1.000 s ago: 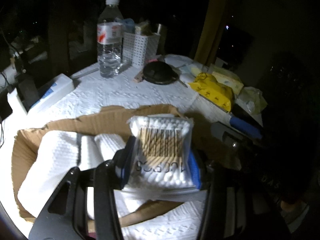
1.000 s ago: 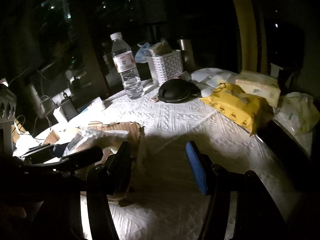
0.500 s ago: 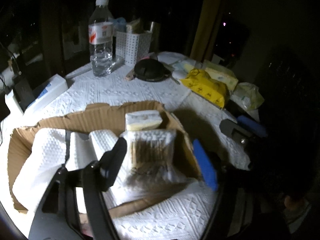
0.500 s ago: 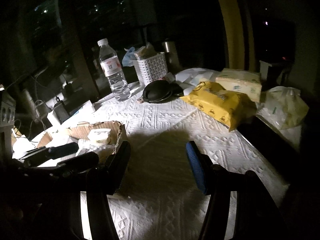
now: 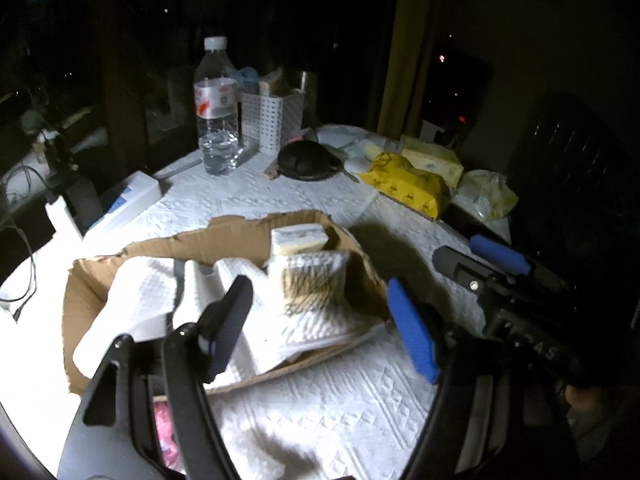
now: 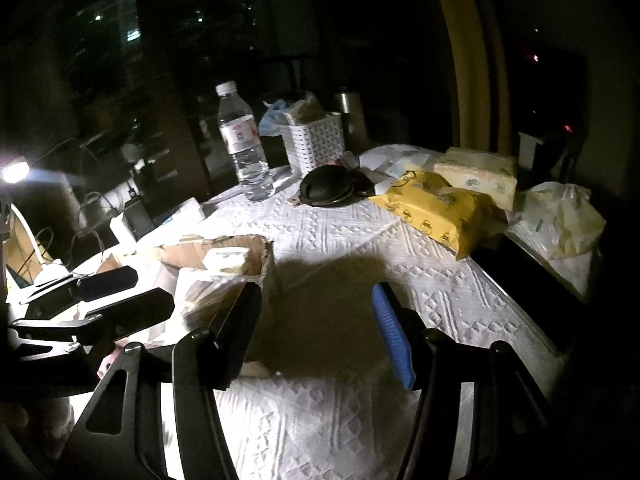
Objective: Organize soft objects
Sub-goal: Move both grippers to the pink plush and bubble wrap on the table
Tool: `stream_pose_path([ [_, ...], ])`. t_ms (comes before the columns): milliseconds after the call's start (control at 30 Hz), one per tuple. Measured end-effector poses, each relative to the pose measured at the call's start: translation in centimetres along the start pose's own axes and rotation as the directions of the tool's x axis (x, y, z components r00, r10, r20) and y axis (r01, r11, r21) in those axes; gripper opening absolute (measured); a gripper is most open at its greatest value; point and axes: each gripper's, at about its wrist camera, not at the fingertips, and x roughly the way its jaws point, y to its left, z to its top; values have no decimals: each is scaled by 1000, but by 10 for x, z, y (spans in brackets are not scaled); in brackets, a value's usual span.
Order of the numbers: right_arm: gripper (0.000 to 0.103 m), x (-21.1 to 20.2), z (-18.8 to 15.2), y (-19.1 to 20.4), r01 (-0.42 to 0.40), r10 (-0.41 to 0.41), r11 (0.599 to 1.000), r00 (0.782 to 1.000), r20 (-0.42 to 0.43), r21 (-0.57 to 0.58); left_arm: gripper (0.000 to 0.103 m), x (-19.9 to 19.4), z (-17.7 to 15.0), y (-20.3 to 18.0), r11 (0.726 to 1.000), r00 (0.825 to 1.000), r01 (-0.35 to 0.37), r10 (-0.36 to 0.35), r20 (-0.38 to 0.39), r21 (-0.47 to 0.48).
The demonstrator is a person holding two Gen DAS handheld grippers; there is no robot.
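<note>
Both claws empty — swab pack lodged in box.

Left claw (image 5: 320,320) hangs spread wide above the near right part of the box (image 5: 224,236), pinching nothing; that width suits a release, in my judgement. Directly beyond it the swab pack (image 5: 312,280) lies in the box's right end, against white padding (image 5: 132,300), with a small pale packet (image 5: 298,238) at the far wall. Right claw (image 6: 316,328) is likewise spread and empty, over bare tablecloth (image 6: 420,272) right of the box, facing the far right — where a yellow pack (image 6: 436,208), a tissue pack (image 6: 476,174) and a bag (image 6: 564,216) wait, probably next. A bottle (image 5: 216,108) and white basket (image 5: 272,120) stand far.
</note>
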Motion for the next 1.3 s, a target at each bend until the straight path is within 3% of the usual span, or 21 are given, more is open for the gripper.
stream_pose_path([
  [533, 61, -16, -13, 62, -64, 63, 995, 998, -19, -83, 72, -53, -32, 34, 998, 997, -70, 70, 35, -2],
  [900, 61, -21, -29, 102, -142, 135, 979, 989, -56, -149, 72, -76, -76, 73, 987, 989, -130, 136, 60, -95],
  [1300, 61, -3, -56, 144, -233, 202, 950, 967, -157, -209, 72, -80, -117, 106, 966, 982, -173, 185, 41, -194],
])
